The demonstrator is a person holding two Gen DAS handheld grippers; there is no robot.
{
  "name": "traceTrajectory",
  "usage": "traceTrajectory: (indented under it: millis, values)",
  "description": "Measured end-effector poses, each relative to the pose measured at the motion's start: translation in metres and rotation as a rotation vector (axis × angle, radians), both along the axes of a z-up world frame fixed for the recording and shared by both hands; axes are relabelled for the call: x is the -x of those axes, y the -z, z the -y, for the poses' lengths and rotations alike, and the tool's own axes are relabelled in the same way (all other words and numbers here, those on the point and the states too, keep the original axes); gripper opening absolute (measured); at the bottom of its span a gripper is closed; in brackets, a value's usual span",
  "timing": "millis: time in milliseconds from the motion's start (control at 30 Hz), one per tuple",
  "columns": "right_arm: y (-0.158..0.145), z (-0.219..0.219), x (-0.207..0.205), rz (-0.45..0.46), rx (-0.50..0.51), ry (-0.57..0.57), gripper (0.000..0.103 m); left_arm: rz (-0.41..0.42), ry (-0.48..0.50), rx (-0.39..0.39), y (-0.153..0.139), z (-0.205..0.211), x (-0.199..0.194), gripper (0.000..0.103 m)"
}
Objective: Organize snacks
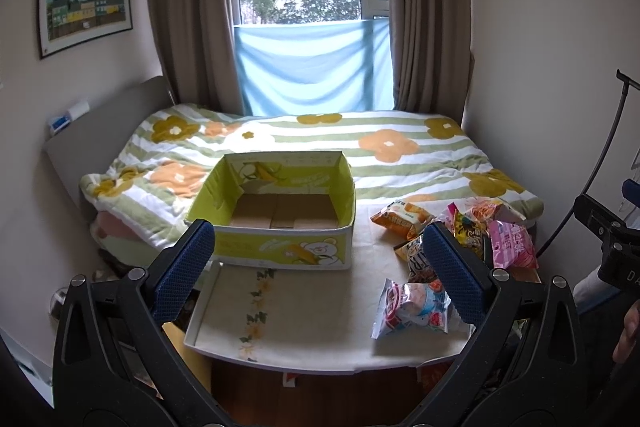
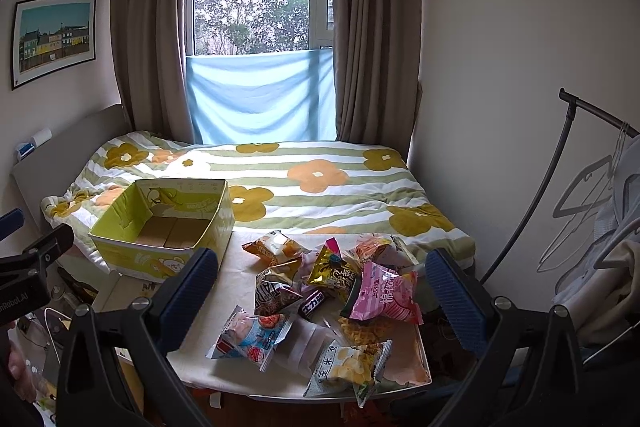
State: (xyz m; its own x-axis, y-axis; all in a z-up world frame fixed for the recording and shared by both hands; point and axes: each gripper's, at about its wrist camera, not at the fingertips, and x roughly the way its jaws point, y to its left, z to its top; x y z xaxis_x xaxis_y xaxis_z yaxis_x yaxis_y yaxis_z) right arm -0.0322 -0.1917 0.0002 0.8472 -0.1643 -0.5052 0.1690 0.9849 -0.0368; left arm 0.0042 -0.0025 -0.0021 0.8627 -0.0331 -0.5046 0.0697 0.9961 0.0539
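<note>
A yellow-green cardboard box (image 1: 280, 247) with a bear print stands open and empty at the far left of a small white table (image 1: 304, 315); it also shows in the right wrist view (image 2: 132, 255). Several snack packets lie in a pile on the table's right side: an orange one (image 2: 274, 247), a pink one (image 2: 386, 297), a blue-white one (image 2: 252, 337), a corn snack (image 2: 352, 367). My left gripper (image 1: 320, 267) is open and empty, held above the table in front of the box. My right gripper (image 2: 320, 291) is open and empty above the snack pile.
A bed with a flowered quilt (image 1: 360, 147) lies behind the table. A curtained window (image 1: 308, 7) is at the back. A clothes rack (image 2: 592, 167) with hangers stands at the right. Wooden floor shows below the table's near edge.
</note>
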Motion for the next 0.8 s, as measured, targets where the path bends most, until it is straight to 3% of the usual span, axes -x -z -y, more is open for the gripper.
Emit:
traceTrajectory:
  millis: [800]
  values:
    - [-0.0072, 0.0002, -0.0006, 0.009, 0.001, -0.010, 0.103, -0.002, 0.013, 0.011, -0.0050, 0.0021, 0.0036, 0.103]
